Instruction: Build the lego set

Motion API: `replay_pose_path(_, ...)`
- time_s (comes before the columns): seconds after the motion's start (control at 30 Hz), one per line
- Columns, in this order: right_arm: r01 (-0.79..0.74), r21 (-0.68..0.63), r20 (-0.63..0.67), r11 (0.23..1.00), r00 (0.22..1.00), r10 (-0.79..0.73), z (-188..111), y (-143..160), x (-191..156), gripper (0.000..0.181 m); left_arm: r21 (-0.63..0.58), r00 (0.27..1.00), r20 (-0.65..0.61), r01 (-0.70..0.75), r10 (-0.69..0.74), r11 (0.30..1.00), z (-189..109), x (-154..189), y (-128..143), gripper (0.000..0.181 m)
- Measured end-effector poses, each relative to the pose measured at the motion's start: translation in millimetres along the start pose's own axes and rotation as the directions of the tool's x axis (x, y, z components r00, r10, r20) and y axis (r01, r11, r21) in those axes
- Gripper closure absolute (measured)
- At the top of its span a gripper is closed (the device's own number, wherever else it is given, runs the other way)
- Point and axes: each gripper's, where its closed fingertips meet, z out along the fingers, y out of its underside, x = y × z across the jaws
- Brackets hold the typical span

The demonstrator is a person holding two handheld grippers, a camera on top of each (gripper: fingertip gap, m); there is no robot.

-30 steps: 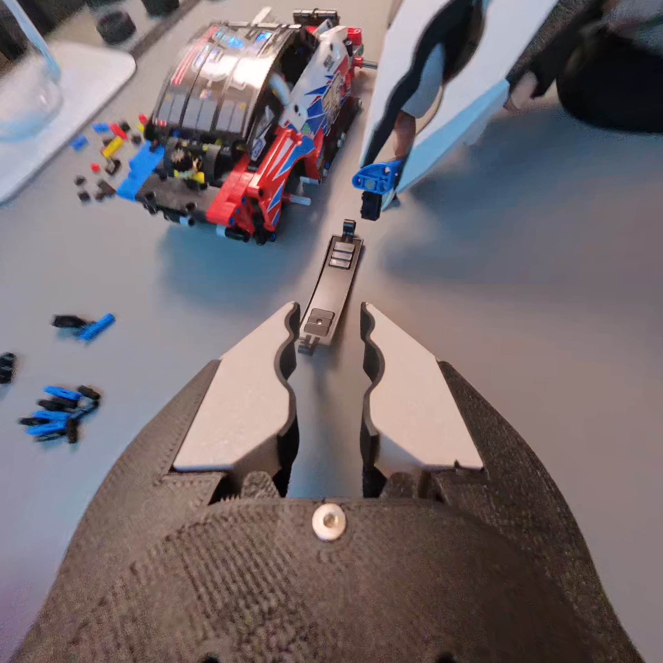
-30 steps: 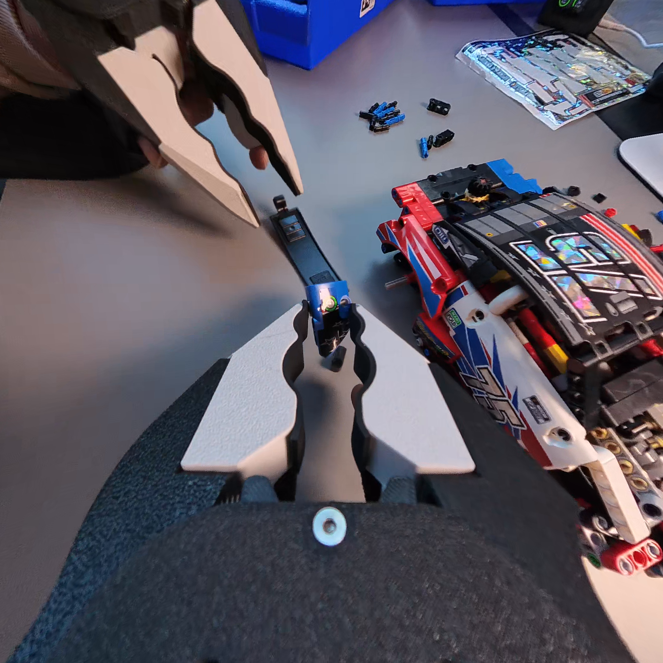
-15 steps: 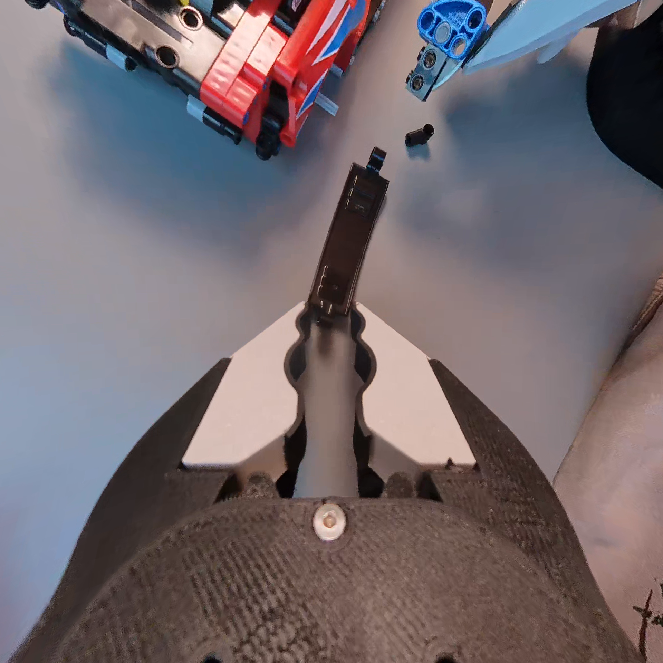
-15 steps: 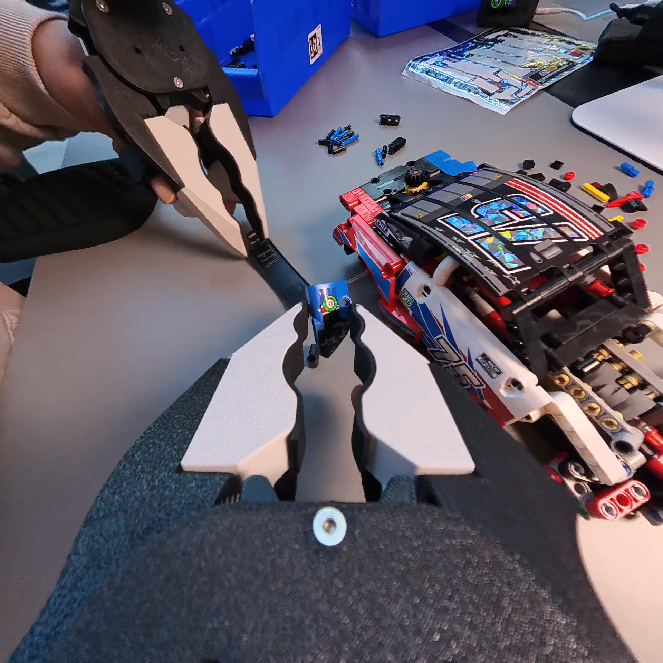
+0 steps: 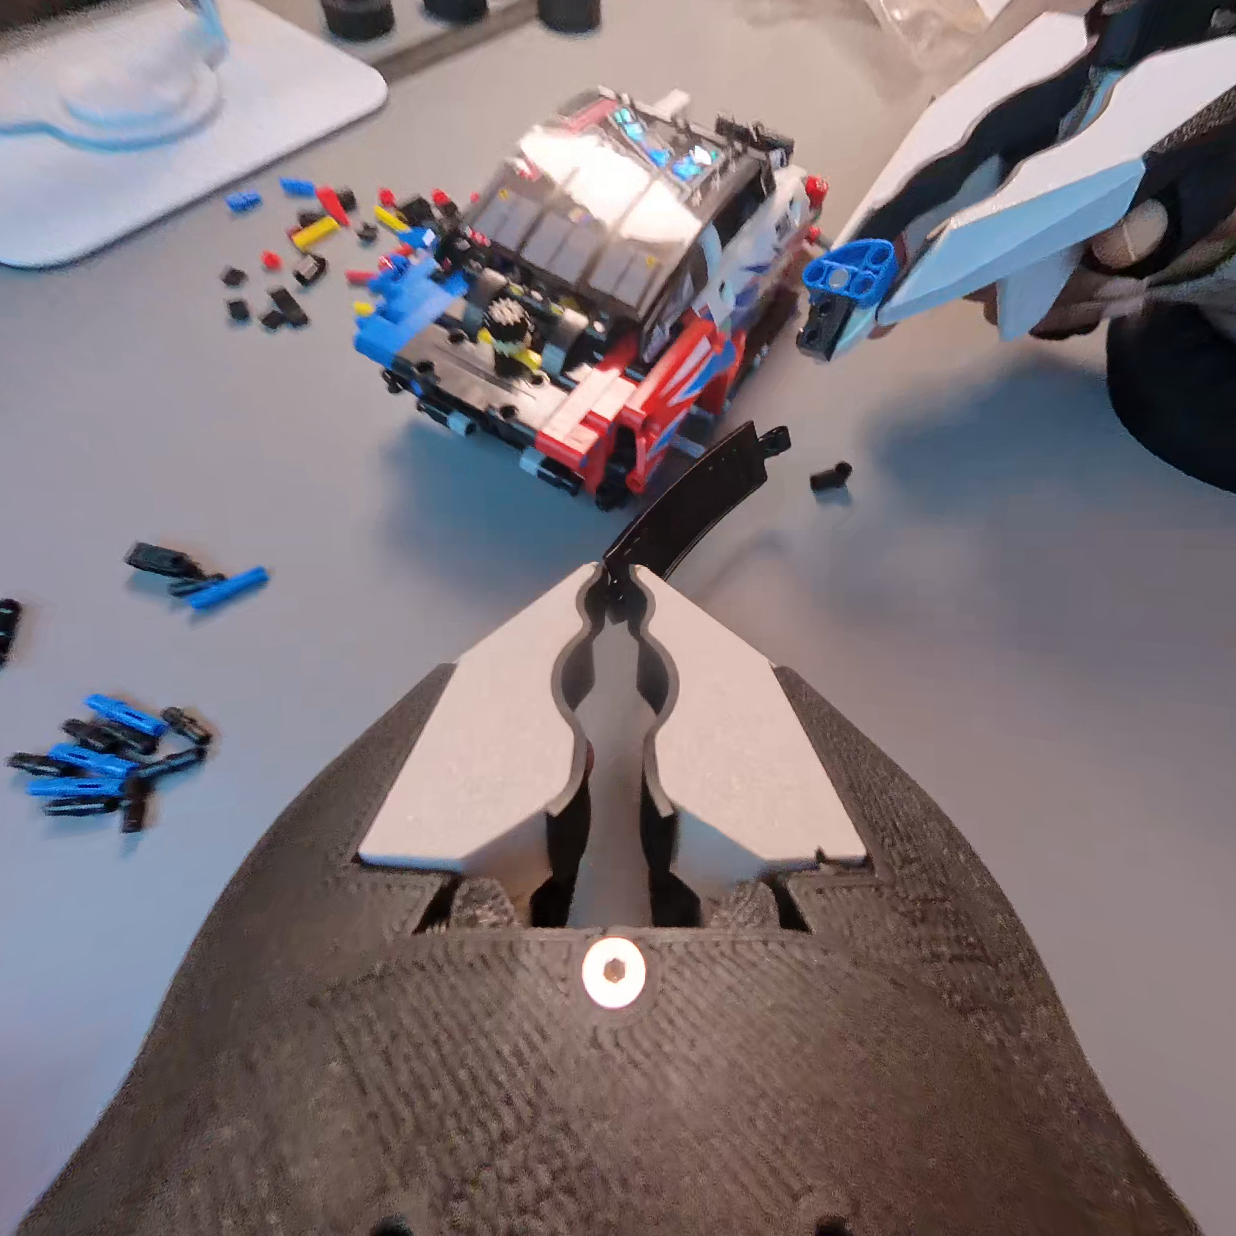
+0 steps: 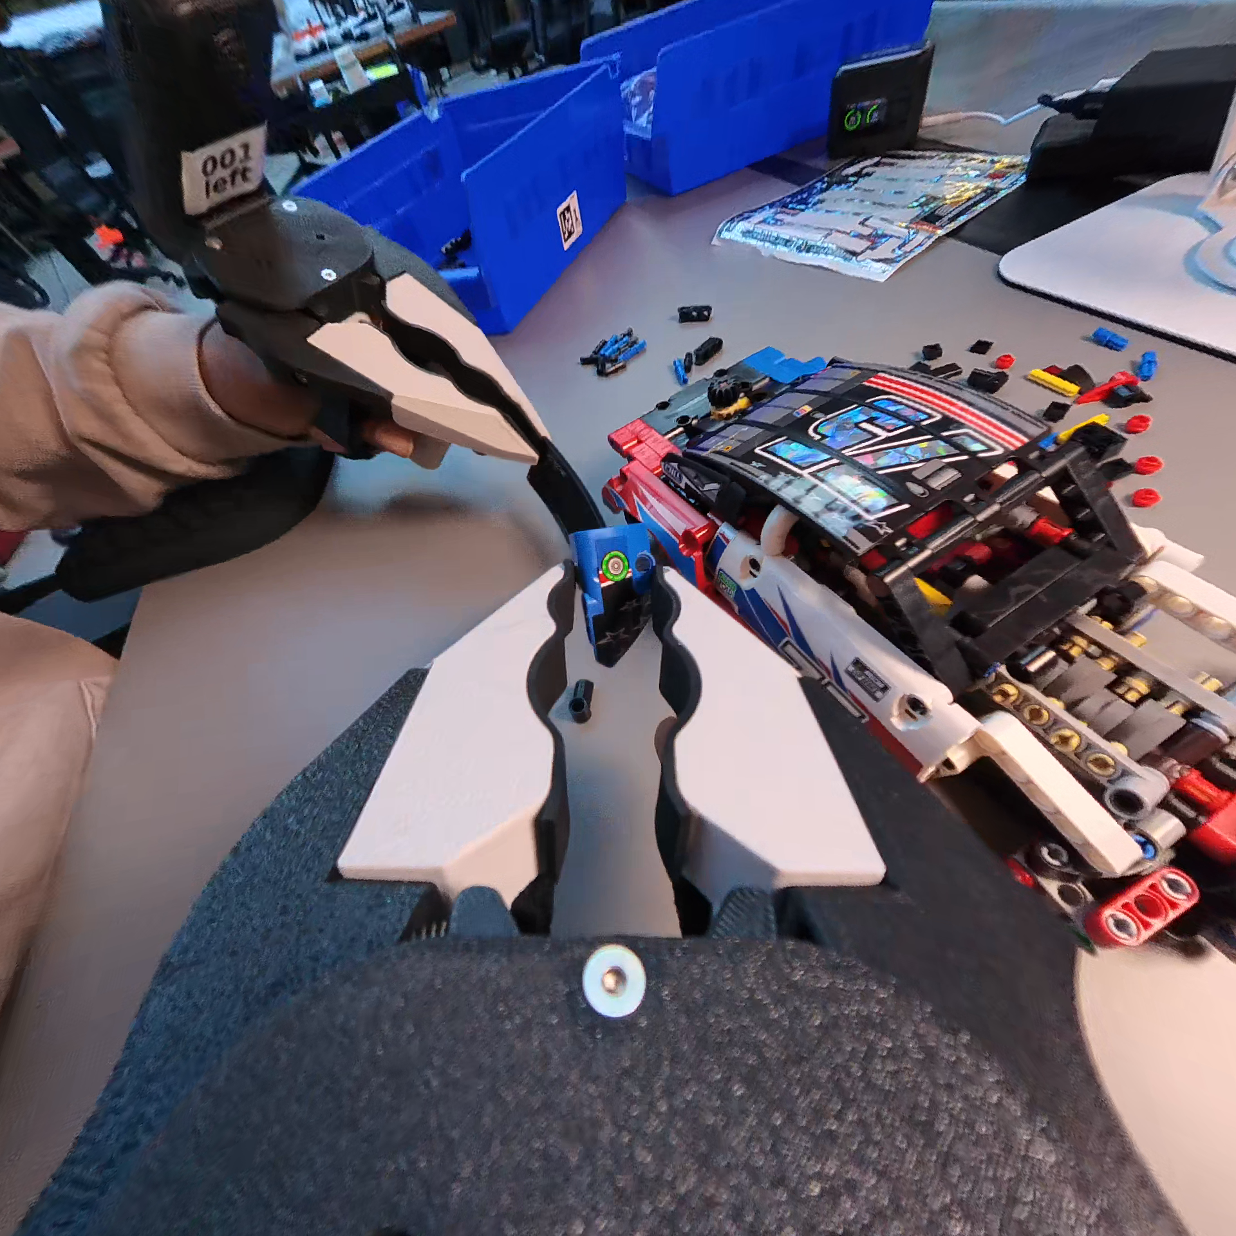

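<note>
My left gripper (image 5: pixel 614 576) is shut on one end of a long curved black panel (image 5: pixel 695 505) and holds it tilted above the table; it also shows in the right wrist view (image 6: pixel 535 451), where the panel (image 6: pixel 565 491) hangs from it. My right gripper (image 6: pixel 612 578) is shut on a small blue and black piece (image 6: pixel 615 588); the left wrist view shows it at the upper right (image 5: pixel 883 294) with that piece (image 5: pixel 844 277). The partly built red, white and black lego car (image 5: pixel 602 294) (image 6: pixel 869 535) sits on the grey table. A small black pin (image 5: pixel 831 476) (image 6: pixel 580 699) lies loose by the car's front.
Loose blue and black pins (image 5: pixel 100 756) and small coloured parts (image 5: pixel 314 234) lie left of the car. Blue bins (image 6: pixel 535 167), a sticker sheet (image 6: pixel 869 207) and a white pad (image 6: pixel 1123 254) stand at the far side. A person's sleeve (image 6: pixel 100 401) is on the left. The left gripper's tips are roughly 12 centimetres from the right gripper's. The small black pin (image 5: pixel 831 476) sits 7 centimetres or so from the ends of my right fingers.
My left gripper closed on the end of the black panel and lifted it off the table. A small black pin dropped from the right gripper's piece onto the table.
</note>
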Motion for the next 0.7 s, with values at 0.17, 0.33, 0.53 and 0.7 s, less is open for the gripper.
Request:
replay_pose_path(0.17,-0.143,0.150,0.050,0.978,0.989,0.137,-5,-21,1,0.161,0.243,0.998,0.047,0.018,-0.030,0.970,-20,-16,-35,0.180)
replay_pose_path(0.33,-0.351,0.271,0.148,0.897,0.935,0.321,-2,-35,1,0.161,0.322,0.999,0.024,0.036,-0.047,0.946,-28,-13,-40,0.180)
replay_pose_path(0.53,-0.579,0.310,0.313,0.754,0.811,0.494,4,-47,0,0.162,0.316,0.997,-0.019,0.077,-0.075,0.946,-26,-6,-36,0.181)
replay_pose_path(0.7,-0.636,0.336,0.369,0.694,0.767,0.524,9,-57,-3,0.162,0.307,0.994,-0.030,0.105,-0.101,0.946,-23,0,-35,0.181)
